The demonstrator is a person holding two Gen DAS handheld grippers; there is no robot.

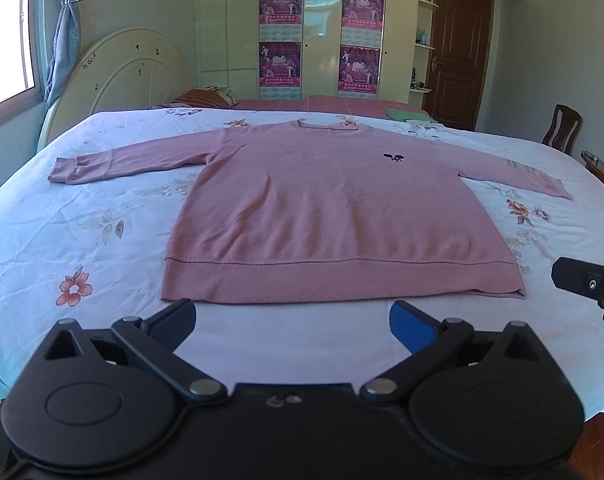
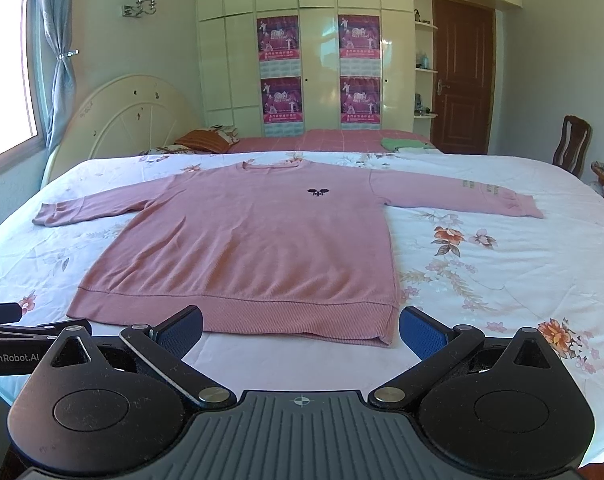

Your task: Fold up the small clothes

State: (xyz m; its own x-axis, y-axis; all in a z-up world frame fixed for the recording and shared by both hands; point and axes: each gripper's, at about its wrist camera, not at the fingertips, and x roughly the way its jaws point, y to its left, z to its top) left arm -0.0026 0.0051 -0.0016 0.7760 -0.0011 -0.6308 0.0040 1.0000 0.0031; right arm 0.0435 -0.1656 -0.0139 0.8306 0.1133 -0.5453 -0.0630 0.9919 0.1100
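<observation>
A pink sweater [image 1: 334, 208] lies flat and face up on the bed [image 1: 82, 208], in the middle of the flowered sheet. Its neckline points to the far edge of the bed and its ribbed hem lies near the front edge, so the body runs from front to back, while the two long sleeves stretch out toward the left and right edges. The fabric is a fine knit with soft vertical wrinkles; the hem and cuffs are ribbed bands, and a small dark emblem [image 1: 394, 157] sits on the chest. The left gripper [image 1: 293, 316] hovers just before the hem with its jaws wide apart and nothing between them. The right gripper [image 2: 301, 326] is beside it, near the hem's right corner, also spread wide and empty. Both have blue, textured pads [image 2: 420, 334] on black arms.
</observation>
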